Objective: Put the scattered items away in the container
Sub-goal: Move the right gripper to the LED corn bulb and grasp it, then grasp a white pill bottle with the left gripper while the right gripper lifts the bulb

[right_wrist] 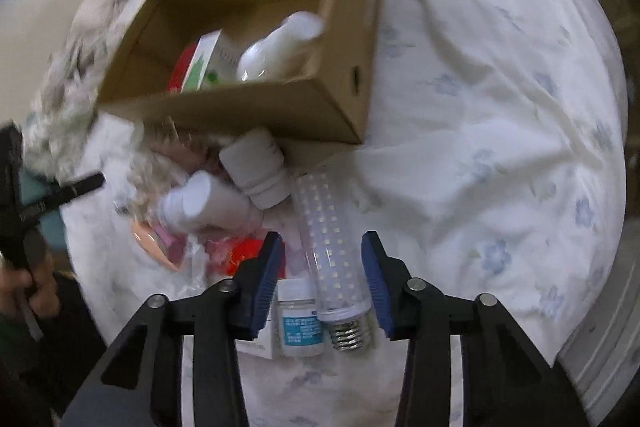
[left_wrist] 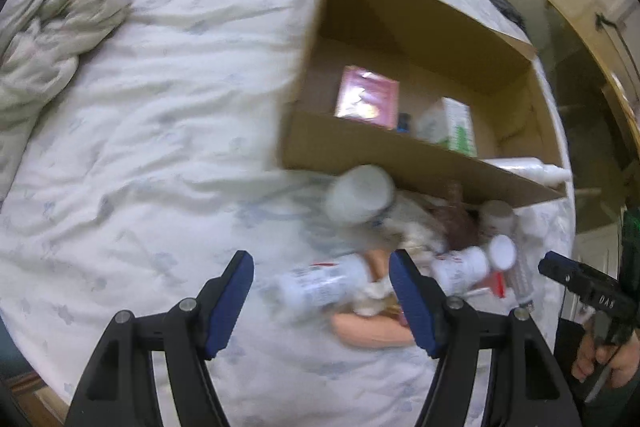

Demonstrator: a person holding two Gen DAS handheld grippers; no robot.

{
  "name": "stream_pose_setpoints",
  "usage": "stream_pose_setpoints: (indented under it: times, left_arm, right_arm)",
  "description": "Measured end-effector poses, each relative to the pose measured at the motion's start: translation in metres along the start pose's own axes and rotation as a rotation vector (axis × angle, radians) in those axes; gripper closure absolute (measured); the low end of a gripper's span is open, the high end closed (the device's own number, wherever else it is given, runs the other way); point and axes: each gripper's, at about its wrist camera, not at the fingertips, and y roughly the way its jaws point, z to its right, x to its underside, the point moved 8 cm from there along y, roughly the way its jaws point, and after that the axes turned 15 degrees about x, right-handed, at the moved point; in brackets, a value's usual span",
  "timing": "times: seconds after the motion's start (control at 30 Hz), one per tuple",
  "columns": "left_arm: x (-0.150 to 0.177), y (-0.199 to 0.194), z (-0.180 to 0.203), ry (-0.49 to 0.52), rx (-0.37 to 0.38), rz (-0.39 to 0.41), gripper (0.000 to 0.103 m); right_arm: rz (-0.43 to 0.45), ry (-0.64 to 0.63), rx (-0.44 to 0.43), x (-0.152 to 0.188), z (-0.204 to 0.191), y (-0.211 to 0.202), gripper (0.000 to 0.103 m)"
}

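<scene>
An open cardboard box (left_wrist: 372,147) (right_wrist: 256,107) lies on the bed. It holds a pink packet (left_wrist: 368,97), a green-and-white carton (left_wrist: 460,127) (right_wrist: 204,63) and a white bottle (right_wrist: 280,43). A pile of scattered items lies in front of it: white bottles (left_wrist: 360,193) (right_wrist: 256,171), a spray can (left_wrist: 320,285), an LED corn bulb (right_wrist: 332,251) and a small jar (right_wrist: 300,323). My left gripper (left_wrist: 322,275) is open above the spray can. My right gripper (right_wrist: 322,259) is open, its fingers either side of the bulb.
The bed has a white floral sheet (left_wrist: 140,147) (right_wrist: 500,147). A crumpled duvet (left_wrist: 48,39) lies at the far left. The right gripper and the hand holding it show in the left wrist view (left_wrist: 580,283). A wooden door (left_wrist: 592,107) stands beyond the bed edge.
</scene>
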Motion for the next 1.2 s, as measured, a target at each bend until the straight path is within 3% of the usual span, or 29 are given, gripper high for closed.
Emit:
stream_pose_setpoints:
  times: [0.2, 0.43, 0.63, 0.7, 0.83, 0.9, 1.0, 1.1, 1.2]
  left_arm:
    - [0.015, 0.009, -0.019, 0.019, -0.082, -0.052, 0.032]
    - [0.022, 0.031, -0.008, 0.006, 0.002, -0.106, 0.032]
    - [0.025, 0.062, 0.004, 0.063, -0.021, -0.168, 0.032]
    - [0.029, 0.071, 0.005, 0.082, -0.042, -0.188, 0.039]
    - [0.029, 0.066, 0.012, 0.131, -0.062, -0.165, 0.040]
    - [0.028, 0.059, 0.011, 0.118, -0.061, -0.148, 0.102]
    - [0.024, 0.043, 0.002, 0.035, -0.013, -0.099, 0.102]
    - [0.017, 0.026, -0.002, 0.021, -0.019, -0.041, 0.101]
    - [0.016, 0.025, -0.001, 0.028, -0.019, -0.032, 0.101]
  right_arm:
    - [-0.031, -0.028, 0.042, 0.002, -0.010, 0.018, 0.055]
    - [-0.045, -0.070, 0.078, 0.009, -0.009, 0.028, 0.060]
    - [-0.034, -0.076, 0.060, 0.014, -0.005, 0.018, 0.064]
    - [-0.031, -0.080, 0.060, 0.016, -0.005, 0.014, 0.065]
    - [-0.019, -0.068, 0.043, 0.018, -0.001, 0.003, 0.066]
    - [-0.010, -0.051, 0.027, 0.018, 0.002, -0.004, 0.066]
    - [0.002, -0.029, 0.007, 0.019, 0.007, -0.015, 0.067]
    - [0.007, -0.008, -0.008, 0.021, 0.010, -0.025, 0.067]
    - [0.014, 0.007, -0.020, 0.023, 0.012, -0.033, 0.067]
